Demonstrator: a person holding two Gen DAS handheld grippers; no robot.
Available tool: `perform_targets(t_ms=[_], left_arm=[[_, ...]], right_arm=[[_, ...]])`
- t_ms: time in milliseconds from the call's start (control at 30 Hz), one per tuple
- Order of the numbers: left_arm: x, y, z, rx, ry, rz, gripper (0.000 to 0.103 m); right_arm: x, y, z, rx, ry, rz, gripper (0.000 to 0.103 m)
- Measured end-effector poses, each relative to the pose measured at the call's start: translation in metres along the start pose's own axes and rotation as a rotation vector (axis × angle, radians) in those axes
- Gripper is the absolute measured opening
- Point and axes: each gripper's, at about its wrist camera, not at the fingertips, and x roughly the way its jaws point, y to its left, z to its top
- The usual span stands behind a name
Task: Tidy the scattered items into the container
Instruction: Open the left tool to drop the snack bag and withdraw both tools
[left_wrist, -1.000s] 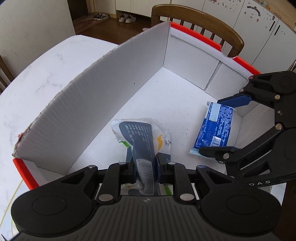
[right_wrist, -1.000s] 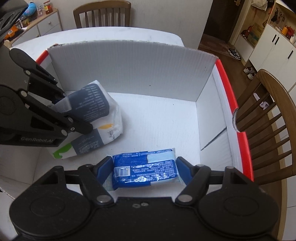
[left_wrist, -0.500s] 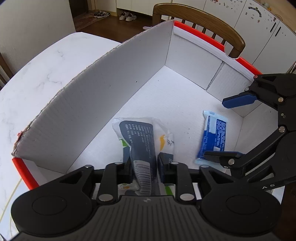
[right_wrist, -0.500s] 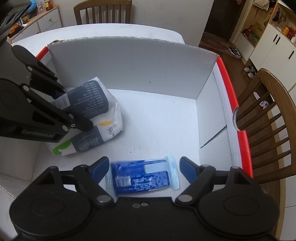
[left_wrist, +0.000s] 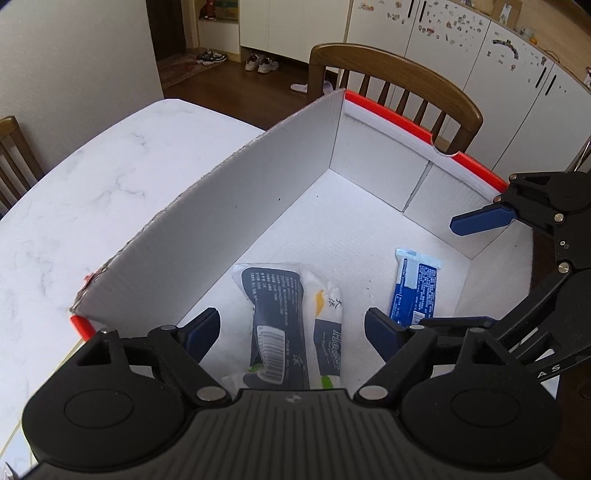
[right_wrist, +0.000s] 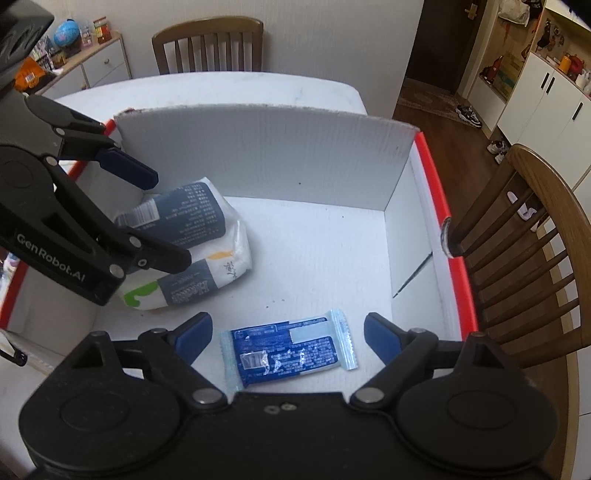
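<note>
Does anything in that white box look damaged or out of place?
Mostly tidy. The tissue pack and blue packet lie flat on the box floor. Only the tall cardboard wall looks rough: its top edge is ragged, as if torn or cut by hand.

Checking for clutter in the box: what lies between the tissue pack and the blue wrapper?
Only bare white box floor between the tissue pack and the blue wrapper, clearest in the right wrist view.
</note>
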Motion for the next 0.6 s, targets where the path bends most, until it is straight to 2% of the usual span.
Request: perform_targets(t_ms=[333,367,400,600], left_arm=[[-0.030,-0.006,-0.010,-0.012,-0.062,-0.024,0.094],[-0.033,-0.007,-0.011,-0.013,-0.068,-0.026,0.102],[-0.036,-0.008,-0.013,-0.011,-0.077,-0.028,0.103],[-0.055,-0.010,-0.022,-0.015,-0.112,-0.043,0.103]], right_arm=[[-0.039,0.011,-0.007,0.030,-0.080,0.039,0.089],[-0.042,0.012,-0.007,0.032,-0.088,0.040,0.089],[-0.046,0.013,-0.009,0.035,-0.095,0.040,0.090],[-0.064,0.024,-0.015,0.061,-0.136,0.039,0.090]])
